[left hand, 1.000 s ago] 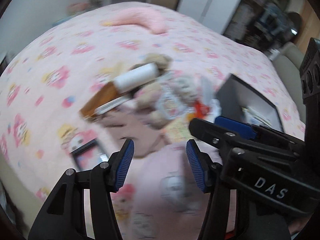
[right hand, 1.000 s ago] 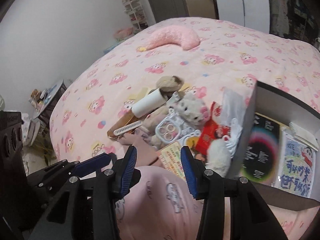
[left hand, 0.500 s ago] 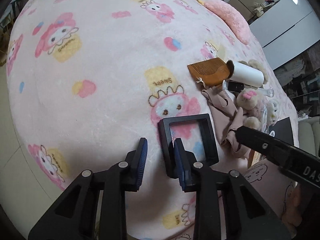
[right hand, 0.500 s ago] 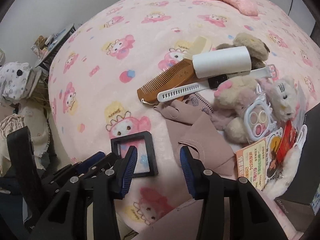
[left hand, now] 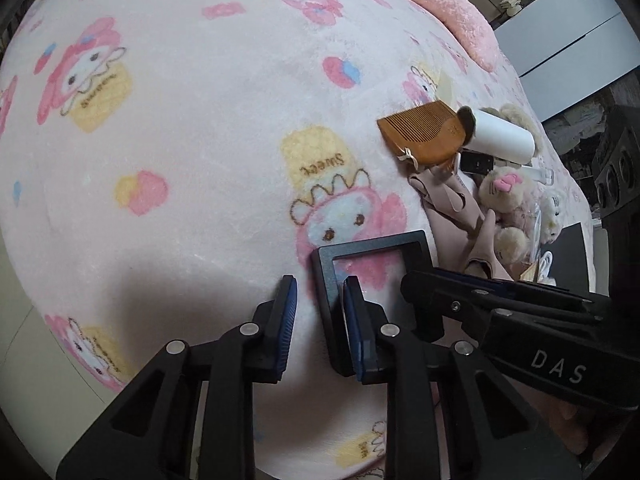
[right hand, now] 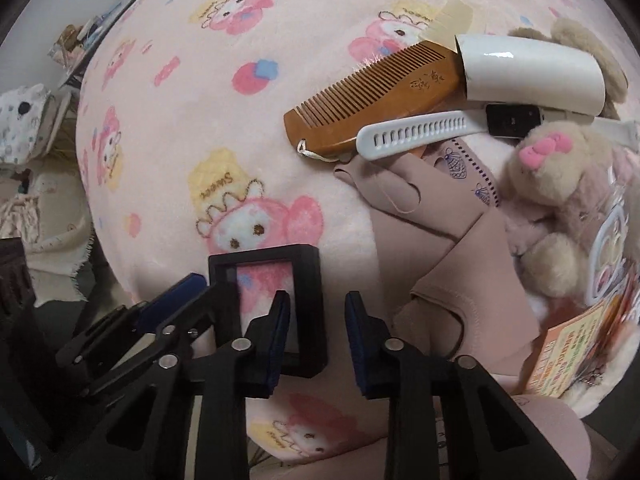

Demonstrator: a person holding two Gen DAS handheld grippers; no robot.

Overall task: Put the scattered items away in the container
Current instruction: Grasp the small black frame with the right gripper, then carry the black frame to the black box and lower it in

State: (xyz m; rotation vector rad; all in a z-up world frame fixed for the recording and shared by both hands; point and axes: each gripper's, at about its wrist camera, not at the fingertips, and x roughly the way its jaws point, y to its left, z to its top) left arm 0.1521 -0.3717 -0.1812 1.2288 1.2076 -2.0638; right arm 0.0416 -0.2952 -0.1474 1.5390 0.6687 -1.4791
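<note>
Left wrist view
Item: black square frame [left hand: 370,250], thin-walled, clear centre pane showing the bed print through it; lies flat on the pink cartoon blanket [left hand: 192,128].
Position: near the blanket's lower edge, just left of the scattered pile.
Left gripper [left hand: 318,322]: jaws closing, blue pads straddling the frame's left side bar; the right pad sits at the bar's inner face, the left pad stands clear of the outer face.
Right gripper [left hand: 416,280]: enters from the right, crossing the frame's right side; its tips are hidden, so contact cannot be told here.
Neighbours: wooden comb [left hand: 420,136], white roll [left hand: 500,138], beige mask [left hand: 452,200], plush toy [left hand: 506,196], all right of the frame.
Open room: bare blanket to the left of and above the frame.

Right wrist view
Item: same frame [right hand: 310,264], upright rectangle in this view, pink print visible through the pane.
Right gripper [right hand: 316,328]: jaws closing around the frame's right side bar; left pad inside the opening, right pad outside, a gap showing at the outer pad.
Left gripper [right hand: 188,286]: reaches the frame's left bar from the lower left.
Neighbours: mask [right hand: 452,260] just right of the frame; comb [right hand: 372,104], white watch strap [right hand: 416,132], roll [right hand: 528,72], plush [right hand: 560,184] and an orange leaflet [right hand: 576,344] beyond.
Edges: the blanket drops off left and below the frame; cluttered floor [right hand: 36,128] lies at far left.
</note>
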